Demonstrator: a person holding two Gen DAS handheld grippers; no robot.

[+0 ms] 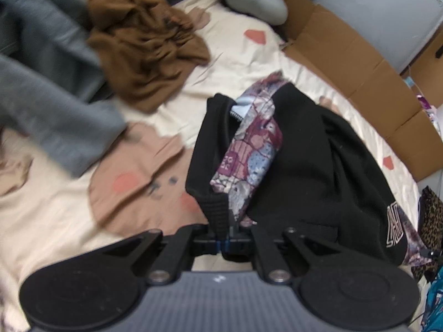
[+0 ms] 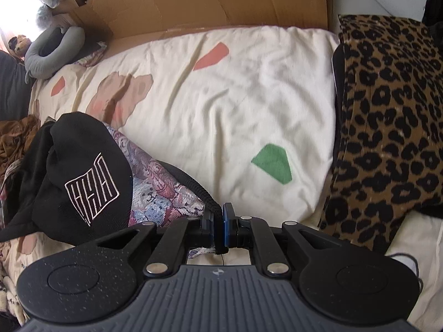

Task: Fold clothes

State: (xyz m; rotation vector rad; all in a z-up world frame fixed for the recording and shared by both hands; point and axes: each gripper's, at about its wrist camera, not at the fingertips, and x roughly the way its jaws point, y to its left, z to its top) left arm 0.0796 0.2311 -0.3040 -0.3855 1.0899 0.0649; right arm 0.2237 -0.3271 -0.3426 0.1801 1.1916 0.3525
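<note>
Black jacket [image 1: 299, 166] with patterned purple lining [image 1: 249, 152] lies bunched on the cream bedsheet [image 1: 243, 55], at 12 to 1 o'clock from my left gripper [image 1: 223, 242]. Left jaws are closed tight, pinching the jacket's black ribbed hem [image 1: 218, 213], lining edge just beside the pads. White embroidered logo [image 1: 396, 227] shows at 3 o'clock on the jacket in the left view.

My right gripper [image 2: 221, 231] is also clamped, blue pads almost together on the black ribbed edge [image 2: 205, 196] of the same jacket; lining [image 2: 163, 191] spills at 10 o'clock of the jaws. Jacket bulk with logo [image 2: 91, 191] sits at 9 to 10 o'clock in the right view.

Brown garment [image 1: 146, 49] is crumpled at 11 o'clock in the left view, apart from the jacket. Grey sweater [image 1: 49, 83] is at 9 to 10 o'clock, blurred. Leopard-print fabric [image 2: 387, 127] is at 2 to 3 o'clock in the right view, lying on the sheet's edge. Cardboard [image 2: 210, 2] stands along the bed's far side at 12 o'clock. Grey neck pillow [image 2: 52, 52] is at 10 o'clock, far corner. Green patch [image 2: 272, 166] on the sheet is at 1 o'clock, near the right jaws.
</note>
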